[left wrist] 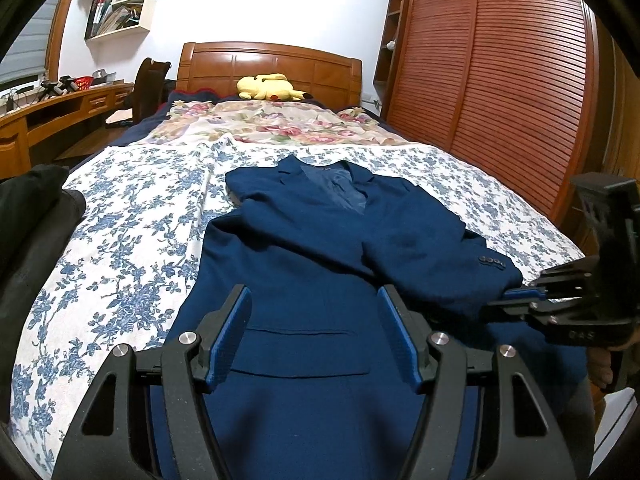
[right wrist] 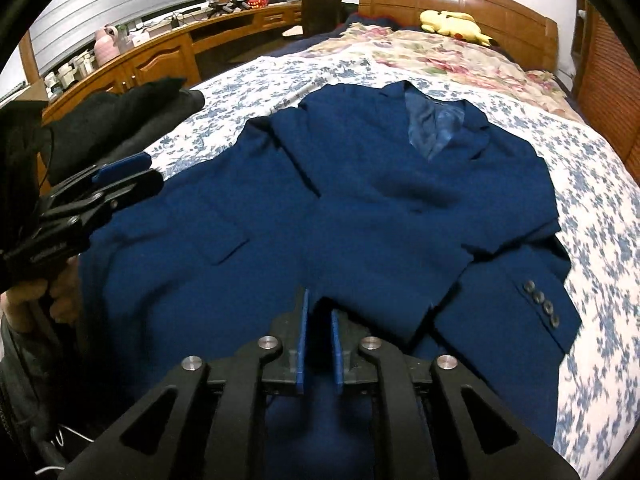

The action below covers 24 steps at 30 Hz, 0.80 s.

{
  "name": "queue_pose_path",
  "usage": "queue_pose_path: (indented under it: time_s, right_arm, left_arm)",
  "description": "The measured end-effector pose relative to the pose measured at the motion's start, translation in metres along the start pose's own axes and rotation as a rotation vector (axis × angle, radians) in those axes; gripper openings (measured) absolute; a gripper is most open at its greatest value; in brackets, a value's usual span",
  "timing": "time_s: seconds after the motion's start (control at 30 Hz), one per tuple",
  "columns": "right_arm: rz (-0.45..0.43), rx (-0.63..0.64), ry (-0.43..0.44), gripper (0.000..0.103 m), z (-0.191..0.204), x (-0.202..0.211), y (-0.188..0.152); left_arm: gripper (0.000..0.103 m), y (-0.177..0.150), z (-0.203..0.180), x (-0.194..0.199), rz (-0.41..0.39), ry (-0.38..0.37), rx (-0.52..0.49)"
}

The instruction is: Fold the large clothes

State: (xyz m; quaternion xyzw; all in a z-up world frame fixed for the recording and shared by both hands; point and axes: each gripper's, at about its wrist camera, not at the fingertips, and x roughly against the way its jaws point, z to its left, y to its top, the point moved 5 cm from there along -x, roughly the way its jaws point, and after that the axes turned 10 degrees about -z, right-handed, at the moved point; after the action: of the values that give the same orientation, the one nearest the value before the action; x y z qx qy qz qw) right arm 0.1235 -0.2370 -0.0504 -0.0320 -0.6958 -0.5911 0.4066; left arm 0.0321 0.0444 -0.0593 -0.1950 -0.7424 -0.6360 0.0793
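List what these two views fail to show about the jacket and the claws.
- Blue jacket hem: cut off in both wrist views by the claw bodies.
- Right claw: narrow gap between its pads; whether cloth is pinched there is unclear.
- Left sleeve: not made out in either view.
- Cuff buttons: detail too small.

One navy jacket (right wrist: 360, 208), four cuff buttons (right wrist: 541, 303), one yellow plush toy (left wrist: 269, 87), apparently two floral bedcovers (left wrist: 120, 216)
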Motion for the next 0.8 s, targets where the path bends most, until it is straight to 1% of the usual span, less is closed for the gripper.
queue_pose_path:
  time_s: [0.03, 0.07, 0.1, 0.13, 0.27, 0.4, 0.43, 0.57, 0.67, 0.8]
  right_arm:
    - [-0.002, 0.001, 0.002, 0.023, 0.002, 0.003, 0.002]
    - [-0.006, 0.005, 0.002, 0.027, 0.005, 0.006, 0.005]
    - [-0.011, 0.012, -0.003, 0.034, 0.008, 0.010, 0.005]
    - [-0.016, 0.019, -0.008, 0.037, 0.010, 0.014, 0.008]
    - [-0.057, 0.049, -0.028, 0.040, 0.016, 0.030, 0.020]
    - [-0.098, 0.052, -0.071, 0.045, 0.008, 0.037, 0.030]
    - [-0.098, 0.047, -0.083, 0.046, 0.004, 0.034, 0.033]
    - [-0.069, 0.015, -0.130, 0.051, -0.015, 0.010, 0.022]
    - [-0.023, -0.047, -0.144, 0.051, -0.034, -0.019, 0.010]
    - [0.020, -0.096, -0.139, 0.051, -0.047, -0.056, 0.009]
  left_arm:
    - [0.066, 0.000, 0.000, 0.000, 0.000, 0.000, 0.001]
    - [0.066, 0.000, 0.000, 0.000, 0.000, 0.000, 0.001]
    - [0.066, 0.000, 0.000, 0.000, 0.000, 0.000, 0.001]
    - [0.066, 0.000, 0.000, 0.000, 0.000, 0.001, 0.001]
    - [0.066, 0.000, -0.001, -0.001, 0.000, 0.001, 0.001]
    - [0.066, 0.000, -0.001, -0.001, 0.000, 0.000, 0.000]
    - [0.066, 0.000, -0.001, -0.001, 0.001, 0.001, 0.000]
    - [0.066, -0.001, -0.001, -0.001, 0.001, 0.001, -0.003]
    - [0.066, -0.001, -0.001, 0.000, 0.002, 0.004, -0.003]
    - [0.066, -0.002, 0.005, 0.002, 0.001, 0.012, 0.000]
